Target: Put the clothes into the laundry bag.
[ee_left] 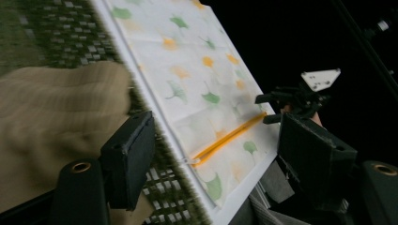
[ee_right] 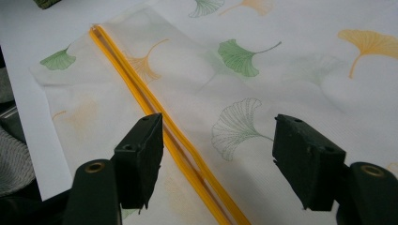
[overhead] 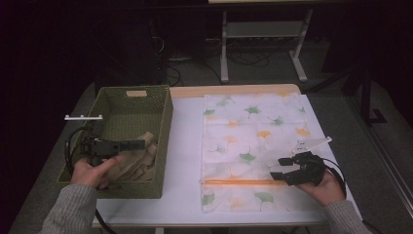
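Note:
A green woven basket [overhead: 164, 117] stands at the table's left with a crumpled beige cloth [overhead: 139, 160] inside. My left gripper [overhead: 141, 144] hovers over that cloth, pointing right, jaws open with nothing between them. In the left gripper view the cloth [ee_left: 56, 112] lies behind the left jaw. A white mesh bag [overhead: 253, 126] printed with ginkgo leaves lies flat on the right half, its orange zipper [overhead: 238, 182] running across near the front. My right gripper [overhead: 278, 168] sits at the zipper's right end, open. In the right gripper view the zipper [ee_right: 141, 89] passes just beside the left jaw.
The white tabletop [overhead: 185, 161] shows as a bare strip between basket and bag. A small white bar [overhead: 83, 117] sticks out at the basket's left rim. Beyond the table's far edge stand a desk frame [overhead: 263, 39] and cables on the dark floor.

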